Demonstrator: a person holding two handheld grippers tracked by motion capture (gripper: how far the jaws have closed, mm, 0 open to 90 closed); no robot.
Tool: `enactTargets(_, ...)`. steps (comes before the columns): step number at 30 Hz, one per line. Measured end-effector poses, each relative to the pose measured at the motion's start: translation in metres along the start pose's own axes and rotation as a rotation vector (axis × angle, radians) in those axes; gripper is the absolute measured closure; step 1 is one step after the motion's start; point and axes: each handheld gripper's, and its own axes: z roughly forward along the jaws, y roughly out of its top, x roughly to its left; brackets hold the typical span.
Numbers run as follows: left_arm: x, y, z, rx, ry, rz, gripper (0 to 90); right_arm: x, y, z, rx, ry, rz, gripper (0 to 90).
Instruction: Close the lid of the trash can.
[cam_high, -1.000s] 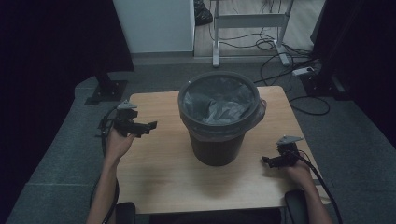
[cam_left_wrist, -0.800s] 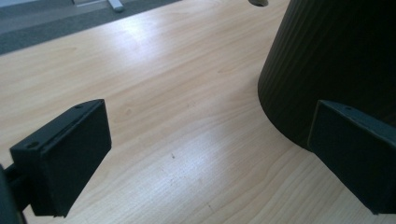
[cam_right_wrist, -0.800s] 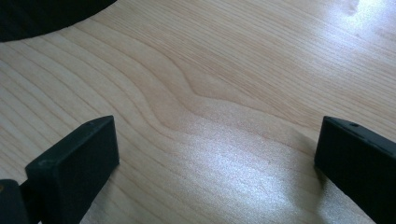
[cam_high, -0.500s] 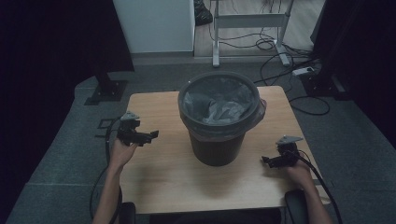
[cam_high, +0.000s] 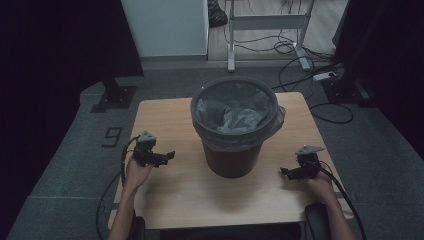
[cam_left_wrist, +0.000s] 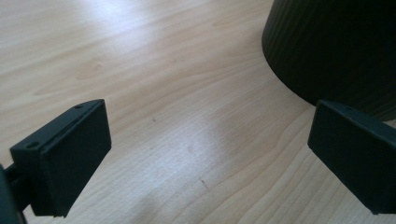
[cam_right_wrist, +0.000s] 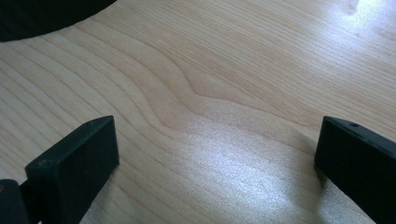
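Observation:
A dark ribbed bucket (cam_high: 233, 150) lined with a grey plastic bag (cam_high: 235, 111) stands in the middle of the wooden table (cam_high: 185, 200). My left gripper (cam_high: 168, 156) rests low over the table's left side, pointing toward the bucket, open and holding nothing. In the left gripper view its jaws stand wide apart over bare wood, with the bucket's wall (cam_left_wrist: 336, 46) at the upper right. My right gripper (cam_high: 285, 171) sits near the table's right edge, also open with nothing between its jaws. The bucket's base (cam_right_wrist: 42, 16) shows in the corner of the right gripper view.
Dark carpet surrounds the table. A white panel (cam_high: 165, 27) and a metal stand (cam_high: 265, 30) with loose cables (cam_high: 300, 55) lie behind it. A power strip (cam_high: 324, 76) lies on the floor at the back right.
My left gripper has moved toward the near edge of the table and come lower. The right gripper has stayed where it was.

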Motion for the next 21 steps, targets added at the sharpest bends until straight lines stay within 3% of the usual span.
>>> enactTargets(10, -0.01, -0.02, 0.027, 0.065, -0.001, 0.028, 0.0, 0.0, 0.0, 0.0, 0.0, 0.0, 0.001, 0.0)
enactTargets(21, -0.021, -0.032, 0.046, 0.126, -0.003, 0.065, 0.0, 0.0, 0.0, 0.0, 0.0, 0.0, 0.001, 0.0)
